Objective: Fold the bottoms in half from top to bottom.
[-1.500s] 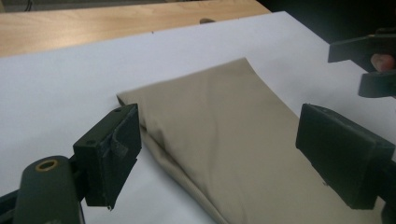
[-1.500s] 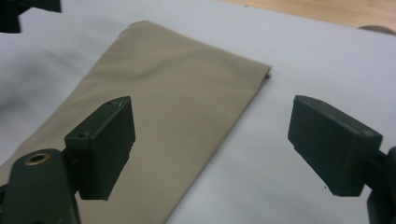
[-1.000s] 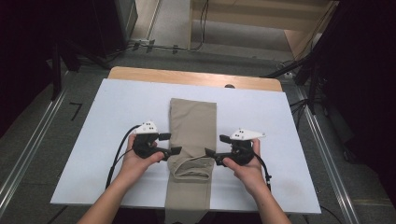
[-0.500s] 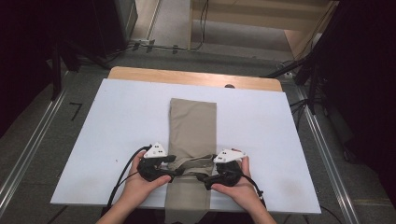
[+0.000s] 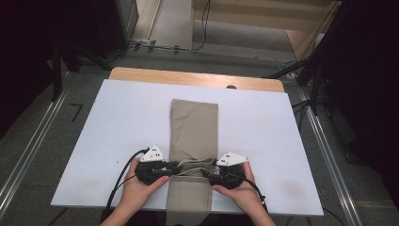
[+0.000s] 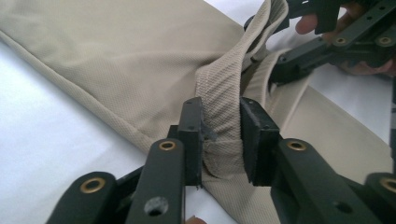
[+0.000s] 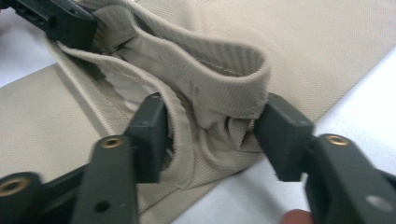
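Two grippers meet on one long beige cloth (image 5: 194, 129), which lies folded into a narrow strip down the middle of the white table top (image 5: 263, 122) in front of you, its near end hanging past the table's near edge. A wooden board (image 5: 197, 78) shows beyond the far edge of the white surface.

Your hands come in from the bottom of the high view and sit on either side of the strip, near its lower end, where the cloth bunches into a ribbed band (image 6: 223, 95) that stands up off the flat fabric.

Your left gripper (image 5: 170, 165) reaches that band from the strip's left edge. Its jaws have just been closing, and in the left gripper view they stand narrow, with the ribbed hem upright between the two black pads (image 6: 192, 135), both of which press against it: you have a pinch on the band there.

Your right gripper (image 5: 210, 175) comes in from the strip's right edge. Its jaws have also just been closing, but they stand wider. In the right gripper view a folded loop of the ribbed band (image 7: 219, 79) and gathered cloth sits between them; both pads (image 7: 150, 135) touch the fabric, squeezing the bundle from each side.

The two grippers face each other across the strip, close together, with the raised band running between them.
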The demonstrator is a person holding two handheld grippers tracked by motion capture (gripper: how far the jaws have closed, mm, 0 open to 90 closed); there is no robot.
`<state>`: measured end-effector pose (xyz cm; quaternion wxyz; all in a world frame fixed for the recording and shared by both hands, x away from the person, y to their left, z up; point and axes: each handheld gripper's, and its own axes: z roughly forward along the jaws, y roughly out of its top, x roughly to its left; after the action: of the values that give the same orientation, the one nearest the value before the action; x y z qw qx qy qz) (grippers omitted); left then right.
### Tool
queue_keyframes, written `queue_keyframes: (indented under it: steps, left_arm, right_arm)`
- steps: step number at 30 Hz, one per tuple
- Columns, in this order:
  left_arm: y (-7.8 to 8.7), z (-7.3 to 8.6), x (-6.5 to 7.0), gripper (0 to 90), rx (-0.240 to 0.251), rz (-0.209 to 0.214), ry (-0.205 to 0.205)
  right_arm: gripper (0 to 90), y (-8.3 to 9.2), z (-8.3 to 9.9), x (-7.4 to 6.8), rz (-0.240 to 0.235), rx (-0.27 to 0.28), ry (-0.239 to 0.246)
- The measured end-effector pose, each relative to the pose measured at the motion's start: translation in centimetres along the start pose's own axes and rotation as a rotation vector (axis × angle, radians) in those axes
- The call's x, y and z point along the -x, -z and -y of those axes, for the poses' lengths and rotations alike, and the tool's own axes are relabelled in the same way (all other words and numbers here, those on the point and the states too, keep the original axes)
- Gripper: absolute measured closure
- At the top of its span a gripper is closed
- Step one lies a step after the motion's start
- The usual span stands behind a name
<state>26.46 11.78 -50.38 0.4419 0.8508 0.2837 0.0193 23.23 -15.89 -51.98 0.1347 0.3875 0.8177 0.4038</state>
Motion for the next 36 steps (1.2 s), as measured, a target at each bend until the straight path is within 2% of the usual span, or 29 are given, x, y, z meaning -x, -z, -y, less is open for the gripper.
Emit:
queue_keyframes:
  steps: [5, 9, 12, 15, 17, 19, 24, 29, 36]
  left_arm:
    - [0.0, 0.1, 0.1, 77.3, -0.005, -0.002, -0.003]
    - [0.0, 0.4, 1.0, 77.9, -0.007, -0.050, -0.073]
    - [0.1, 0.4, 1.2, 83.6, -0.003, -0.061, -0.088]
    - [0.1, 0.4, 1.4, 85.4, 0.000, -0.068, -0.105]
    - [0.3, 0.4, 1.6, 85.5, 0.001, -0.061, -0.110]
    - [0.7, 0.4, 1.8, 85.5, 0.017, -0.045, -0.100]
    - [1.6, 0.5, 2.4, 85.4, 0.034, -0.024, -0.098]
    - [2.3, 1.0, 3.2, 85.3, 0.041, 0.000, -0.093]
    - [3.4, 1.7, 4.6, 85.1, 0.051, 0.027, -0.102]
  right_arm:
    - [61.6, 0.1, 0.1, -0.1, -0.018, 0.005, 0.003]
    - [71.5, 0.2, 0.3, -0.3, -0.039, 0.007, -0.004]
    - [76.4, 0.2, 0.3, -0.4, -0.045, 0.007, -0.018]
    - [79.9, 0.3, 0.3, -0.7, -0.038, 0.010, -0.019]
    - [80.2, 0.4, 0.4, -0.9, -0.037, 0.020, -0.016]
    - [80.2, 0.6, 0.5, -1.0, -0.049, 0.030, -0.035]
    - [80.1, 1.7, 0.7, -1.6, -0.074, 0.052, -0.022]
    - [80.0, 2.5, 1.1, -2.1, -0.107, 0.059, -0.048]
    - [79.9, 3.9, 1.4, -3.6, -0.115, 0.062, -0.020]
